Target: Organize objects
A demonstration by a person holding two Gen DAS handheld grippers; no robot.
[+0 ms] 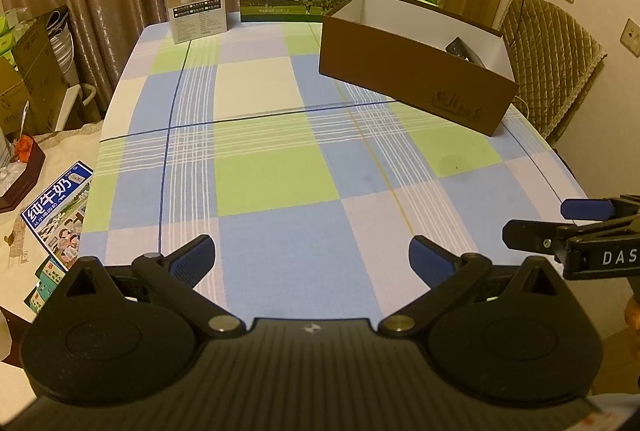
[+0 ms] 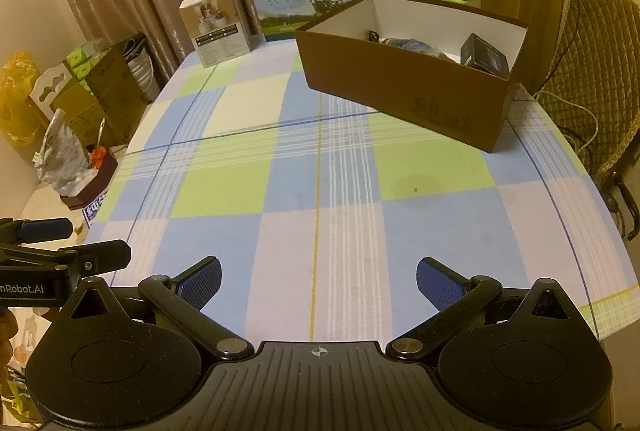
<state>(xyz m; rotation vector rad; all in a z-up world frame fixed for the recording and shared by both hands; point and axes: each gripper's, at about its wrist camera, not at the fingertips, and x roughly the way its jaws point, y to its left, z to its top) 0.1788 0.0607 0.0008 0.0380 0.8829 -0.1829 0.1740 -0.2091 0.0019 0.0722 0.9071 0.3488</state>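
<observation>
left wrist: your left gripper (image 1: 312, 257) is spread wide, holding nothing, over the checked tablecloth (image 1: 276, 171); brown box (image 1: 416, 79) sits ahead-right, well apart | right wrist: your right gripper (image 2: 319, 279) is wide open too, empty; same box (image 2: 400, 91) ahead, dark items (image 2: 484, 59) inside; left gripper just beside it on the left.
</observation>
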